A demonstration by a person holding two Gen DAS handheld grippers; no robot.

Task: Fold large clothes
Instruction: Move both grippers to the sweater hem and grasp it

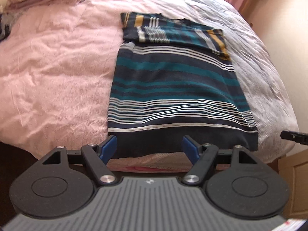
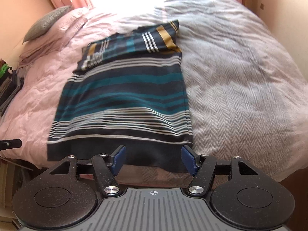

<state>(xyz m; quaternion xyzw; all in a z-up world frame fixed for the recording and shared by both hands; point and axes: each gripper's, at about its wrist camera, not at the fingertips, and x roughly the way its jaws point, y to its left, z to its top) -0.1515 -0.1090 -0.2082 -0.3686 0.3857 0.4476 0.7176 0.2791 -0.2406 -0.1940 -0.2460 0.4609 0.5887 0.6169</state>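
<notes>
A striped garment [image 1: 173, 84] in navy, teal and white lies flat on the bed, with its sleeves folded across the far end, showing mustard bands. Its navy hem hangs at the bed's near edge. My left gripper [image 1: 149, 146] is open just in front of the hem's left part, blue pads [image 1: 108, 147] apart with nothing between them. In the right wrist view the same garment [image 2: 125, 96] lies ahead. My right gripper [image 2: 153, 158] is open at the hem's right part, close above the cloth. The other gripper's tip shows at each view's edge.
The bed carries a pink duvet [image 1: 53, 73] on the left and a pale grey herringbone cover [image 2: 240, 96] on the right. Pillows [image 2: 46, 25] lie at the far left. Pink curtains and a bright window stand behind. A wooden cabinet [image 1: 294, 184] is at the bed's right.
</notes>
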